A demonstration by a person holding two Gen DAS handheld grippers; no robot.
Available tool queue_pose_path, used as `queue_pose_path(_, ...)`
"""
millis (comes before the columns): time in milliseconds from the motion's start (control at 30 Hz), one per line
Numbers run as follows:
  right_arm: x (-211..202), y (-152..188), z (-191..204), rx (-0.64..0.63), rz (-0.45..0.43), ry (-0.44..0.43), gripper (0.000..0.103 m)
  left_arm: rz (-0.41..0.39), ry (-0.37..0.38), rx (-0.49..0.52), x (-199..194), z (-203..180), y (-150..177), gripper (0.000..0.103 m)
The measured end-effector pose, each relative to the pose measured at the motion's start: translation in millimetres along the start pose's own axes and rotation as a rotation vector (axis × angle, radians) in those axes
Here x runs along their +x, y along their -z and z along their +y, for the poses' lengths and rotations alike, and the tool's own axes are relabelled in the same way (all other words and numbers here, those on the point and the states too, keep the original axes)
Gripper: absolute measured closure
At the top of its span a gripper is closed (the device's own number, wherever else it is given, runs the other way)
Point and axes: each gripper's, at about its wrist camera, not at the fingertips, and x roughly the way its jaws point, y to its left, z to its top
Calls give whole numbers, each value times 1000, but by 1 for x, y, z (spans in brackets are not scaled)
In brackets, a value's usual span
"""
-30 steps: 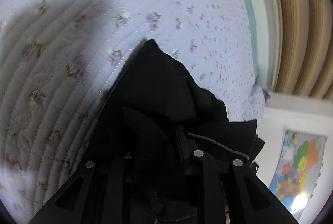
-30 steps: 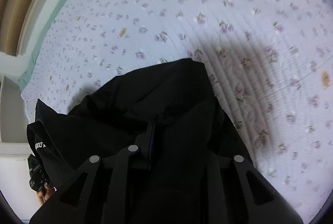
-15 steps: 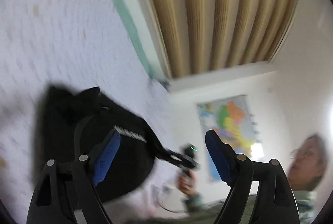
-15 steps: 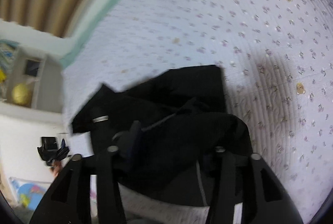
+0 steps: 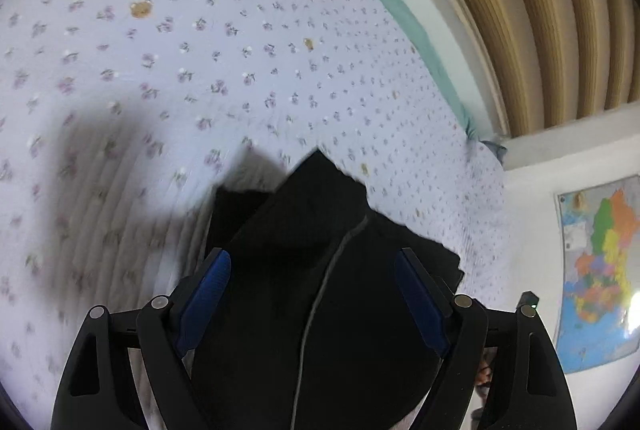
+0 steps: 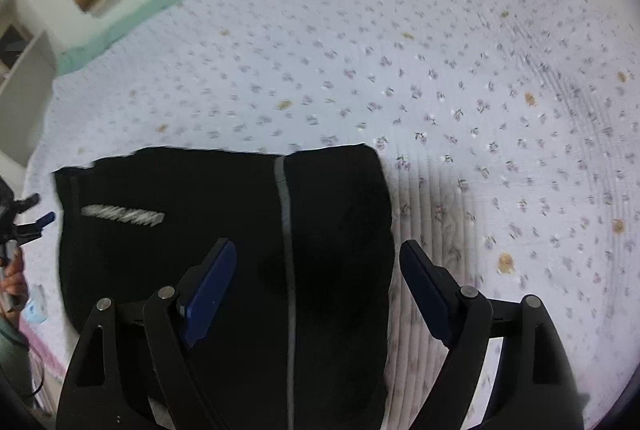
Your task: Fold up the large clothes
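Through the left wrist camera I see my left gripper (image 5: 310, 304) with its blue pads (image 5: 206, 296) spread wide and nothing pinched between them; the black garment (image 5: 320, 270) lies below and beyond the fingers, resting on the flowered quilt (image 5: 240, 50) rather than hanging from me, so I judge this hand is simply clear of the cloth, letting the fold settle. From here the garment reads as a stacked bundle with a corner pointing to the far side and a thin pale seam (image 5: 320, 294) running down its middle, which suggests layers already laid over one another. Far right, past the quilt's edge, are tan curtains (image 5: 540, 10) and a coloured map (image 5: 600, 270) on the wall. Through the right wrick camera my right gripper (image 6: 316, 284) is opening, its pads apart with only air between them, the garment (image 6: 200, 250) lying flat underneath. Here it shows as a tidy dark rectangle near the left edge of the quilt (image 6: 440, 90), with a grey stripe (image 6: 286, 230) down the centre and a pale printed mark (image 6: 124, 216) on its left half. At the far left edge I catch the other gripper and the hand (image 6: 14, 280) that carries it, off the cloth's left side. I judge the folding nearly done
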Motion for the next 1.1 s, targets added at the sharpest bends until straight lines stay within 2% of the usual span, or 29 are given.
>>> queue_pose_path(133,30,-11,-21,64,-27,-7,17,60,-94,42,20,-3,-11,19)
queue_pose_path(267,68,-8,-38,172,44,-113,17,128,-83,6,49,8,-12,19)
queue_pose_path(300,70,-7,-37,189,56,-131,19,135,-78,-8,55,12,-11,20)
queue_pose_path(333,69,-3,-32,187,50,-135,30,116,-65,-17,57,13,-8,22)
queue_pose_path(367,65,0,-27,166,31,-104,38,89,-66,-16,57,13,-7,42)
queue_pose_path(400,55,2,-15,104,-10,-16,55,50,-77,-10,53,11,-4,78)
queue_pose_path(433,48,5,-8,76,-27,19,72,17,-71,-14,47,9,0,86)
queue_pose_path(467,36,7,-1,53,-59,43,77,-24,-56,-22,38,5,5,88)
queue_pose_path(533,18,9,7,39,-108,66,82,-80,-53,-7,18,-7,14,90)
queue_pose_path(633,-13,-1,23,-4,-183,88,83,-151,-19,21,-19,-24,19,90)
queue_pose_path(733,-15,-19,32,-7,-203,77,83,-175,-52,28,-30,-25,10,90)
queue_pose_path(833,24,-32,29,17,-142,94,83,-106,-189,6,11,-6,1,88)
queue_pose_path(933,87,-25,19,70,10,88,80,5,-328,38,73,15,7,74)
queue_pose_path(1000,103,-18,16,91,43,87,80,7,-358,59,82,13,9,71)
queue_pose_path(1067,95,-22,17,84,58,88,75,15,-374,98,74,4,7,71)
queue_pose_path(1100,91,-24,17,83,68,89,68,14,-376,116,68,-1,6,71)
